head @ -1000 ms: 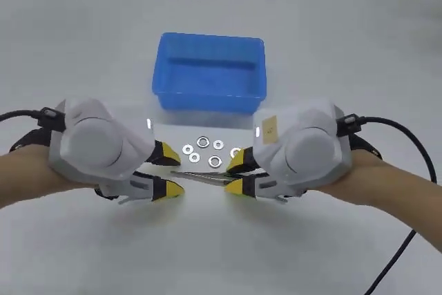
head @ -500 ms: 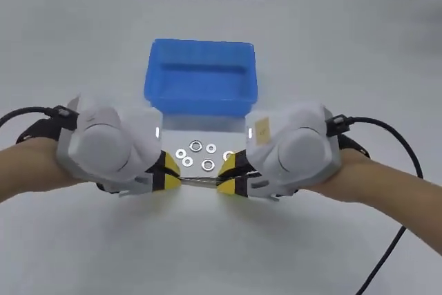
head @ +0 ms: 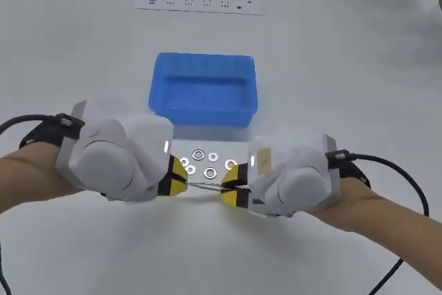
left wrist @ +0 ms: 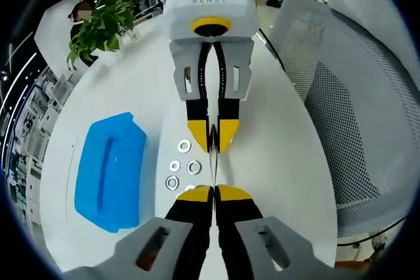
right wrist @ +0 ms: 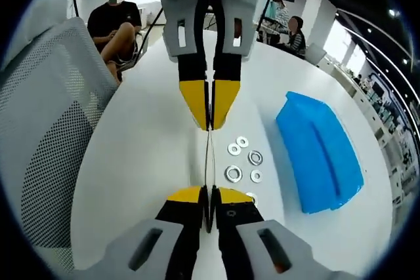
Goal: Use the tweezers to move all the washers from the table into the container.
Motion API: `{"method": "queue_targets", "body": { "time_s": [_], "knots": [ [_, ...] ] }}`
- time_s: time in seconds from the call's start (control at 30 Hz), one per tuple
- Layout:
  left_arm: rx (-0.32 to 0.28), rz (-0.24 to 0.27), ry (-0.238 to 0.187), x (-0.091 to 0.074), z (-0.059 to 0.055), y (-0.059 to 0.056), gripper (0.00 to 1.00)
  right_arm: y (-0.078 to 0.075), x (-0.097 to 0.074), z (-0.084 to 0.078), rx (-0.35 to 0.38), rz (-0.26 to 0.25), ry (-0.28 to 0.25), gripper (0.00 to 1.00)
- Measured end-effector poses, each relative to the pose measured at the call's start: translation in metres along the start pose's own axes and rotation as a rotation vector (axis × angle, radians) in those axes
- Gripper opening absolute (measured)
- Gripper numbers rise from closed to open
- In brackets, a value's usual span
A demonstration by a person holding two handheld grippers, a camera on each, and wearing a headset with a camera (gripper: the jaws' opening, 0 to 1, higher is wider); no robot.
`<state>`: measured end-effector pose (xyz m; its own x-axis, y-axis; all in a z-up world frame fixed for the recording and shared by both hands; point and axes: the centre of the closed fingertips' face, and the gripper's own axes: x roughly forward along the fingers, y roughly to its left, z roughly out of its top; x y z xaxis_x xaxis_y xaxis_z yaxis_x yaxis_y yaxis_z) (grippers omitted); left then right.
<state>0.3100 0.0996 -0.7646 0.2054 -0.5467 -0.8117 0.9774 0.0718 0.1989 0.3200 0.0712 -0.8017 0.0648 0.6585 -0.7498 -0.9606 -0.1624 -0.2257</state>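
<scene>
At bench centre, head view: tweezers (head: 205, 186) span crosswise between the two grippers. Left gripper (head: 178, 176) has the 9 o'clock end, right gripper (head: 233, 188) the 3 o'clock end. Tips yellow on both. Whether the tweezers touch the table (head: 331, 67) or ride just above it, cannot tell.

Left gripper view: own jaws pressed together at 6 o'clock, pinching one end of the tweezers. The thin steel runs straight up to 12 o'clock into the right gripper's jaws, likewise closed on it. Right gripper view gives the mirror of this: own jaws clamped on the near end, left gripper's jaws clamped on the far end.

Washers (head: 210, 172): a loose cluster flat on the table at 12 o'clock from the tweezers, just beside them. Six by my count in the head view, the one at the cluster's 3 o'clock edge sitting right against the right gripper's body. None between the tweezers' tips.

Container (head: 204, 114): blue, rectangular, open-topped, at 12 o'clock from the washers, near them but apart. No washer seen inside.

Power strip (head: 199, 5): white, at 12 o'clock beyond the container, well apart.

Plant (left wrist: 98, 27) at 10 o'clock in the left gripper view. A mesh chair (left wrist: 341, 109) stands off the table's edge at 3 o'clock.
</scene>
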Motion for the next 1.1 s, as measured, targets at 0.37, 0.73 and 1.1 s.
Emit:
{"method": "queue_targets", "body": {
  "time_s": [0.37, 0.73, 1.1],
  "knots": [
    [-0.033, 0.045, -0.157, -0.021, 0.052, 0.004, 0.05, -0.003, -0.018, 0.009, 0.115, -0.045, -0.162, 0.07],
    [-0.088, 0.051, -0.339, -0.018, 0.082, 0.008, 0.05, -0.005, -0.025, 0.007, 0.194, -0.042, -0.213, 0.08],
    [-0.203, 0.037, -0.529, -0.007, 0.108, 0.017, 0.05, -0.006, -0.031, 0.001, 0.24, -0.033, -0.238, 0.08]
  ]
}}
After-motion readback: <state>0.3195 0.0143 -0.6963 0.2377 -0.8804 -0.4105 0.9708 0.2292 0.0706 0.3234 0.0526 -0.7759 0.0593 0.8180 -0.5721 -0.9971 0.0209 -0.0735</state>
